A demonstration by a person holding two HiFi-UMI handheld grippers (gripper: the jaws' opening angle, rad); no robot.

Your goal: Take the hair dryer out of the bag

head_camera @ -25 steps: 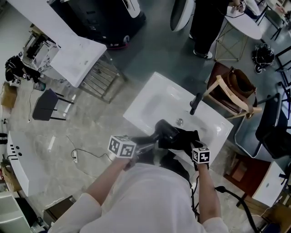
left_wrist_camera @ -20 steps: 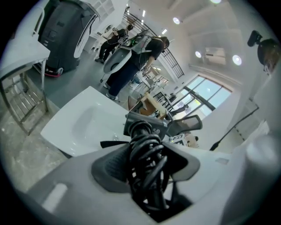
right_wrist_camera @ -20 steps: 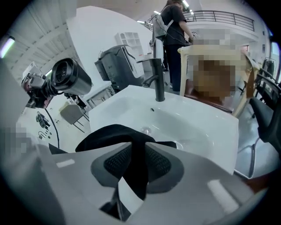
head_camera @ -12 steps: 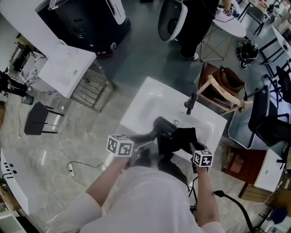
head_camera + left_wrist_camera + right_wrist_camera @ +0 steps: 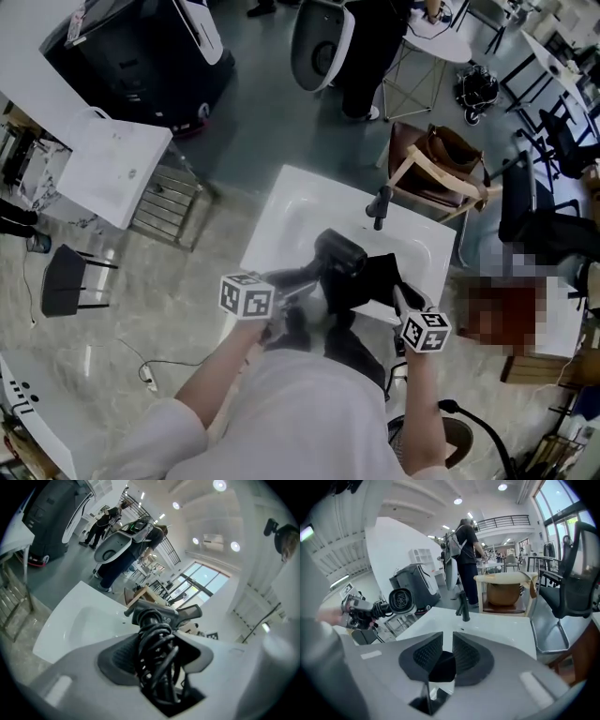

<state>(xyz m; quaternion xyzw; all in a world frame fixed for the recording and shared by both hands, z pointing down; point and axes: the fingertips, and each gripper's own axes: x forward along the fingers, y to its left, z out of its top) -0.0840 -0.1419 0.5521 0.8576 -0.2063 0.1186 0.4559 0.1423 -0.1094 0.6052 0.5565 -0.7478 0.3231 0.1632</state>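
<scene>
A black hair dryer (image 5: 337, 253) hangs over the white sink, its nozzle end facing up and away from me. My left gripper (image 5: 302, 281) is shut on its handle, which has the black cord (image 5: 157, 653) wound round it. In the right gripper view the dryer (image 5: 401, 600) shows at the left, round end on. The black bag (image 5: 375, 281) hangs limp just right of the dryer. My right gripper (image 5: 398, 300) has its jaws closing on a fold of the bag's cloth (image 5: 440, 665), and the pads pinch it.
The white sink (image 5: 281, 216) has a black faucet (image 5: 379, 204) at its far rim. Beyond it stands a wooden chair with a brown bag (image 5: 441, 155). A person (image 5: 370, 47) stands farther back. A black office chair (image 5: 576, 569) is at the right.
My right gripper has risen with the bag's cloth in it. The left gripper with the dryer has shifted a little. The head view has swung towards the far side of the room.
</scene>
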